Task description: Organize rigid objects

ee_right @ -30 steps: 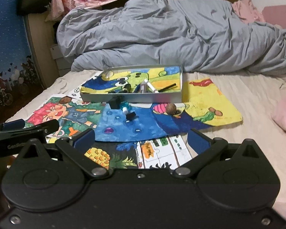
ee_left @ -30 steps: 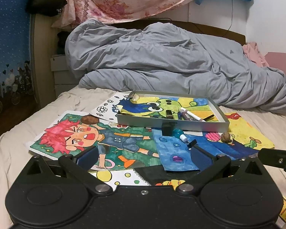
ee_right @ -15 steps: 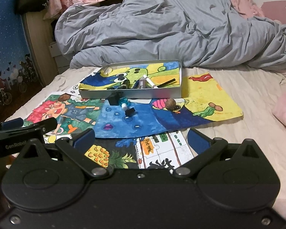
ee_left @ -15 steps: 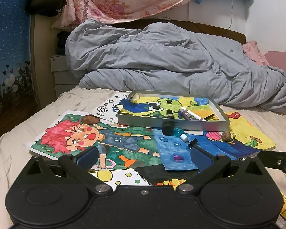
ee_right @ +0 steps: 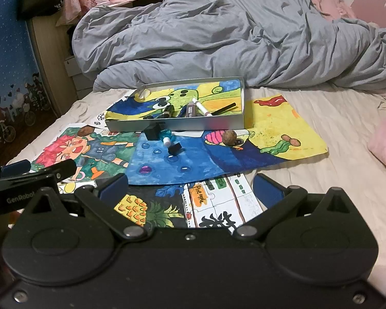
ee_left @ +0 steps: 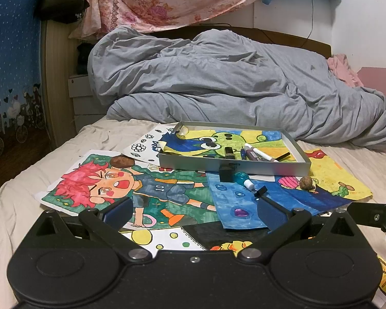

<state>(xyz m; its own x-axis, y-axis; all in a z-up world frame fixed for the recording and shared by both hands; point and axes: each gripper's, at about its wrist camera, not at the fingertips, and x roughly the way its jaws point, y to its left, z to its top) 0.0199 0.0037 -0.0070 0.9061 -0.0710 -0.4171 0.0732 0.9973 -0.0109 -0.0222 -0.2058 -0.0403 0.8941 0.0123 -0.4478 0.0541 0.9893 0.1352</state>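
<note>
Both hand-held grippers (ee_left: 190, 208) (ee_right: 190, 188) level, agape

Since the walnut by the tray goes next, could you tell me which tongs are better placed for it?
Probably the right tongs: open, empty, with the round brown walnut slightly right of their centre, near the grey metal tray.

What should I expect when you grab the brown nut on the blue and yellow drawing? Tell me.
The nut looks round and bumpy, so it would probably roll if nudged. It seems hard and light, likely easy to lift. It sits on loose paper over soft bedding, so pressing down may shift it.
</note>
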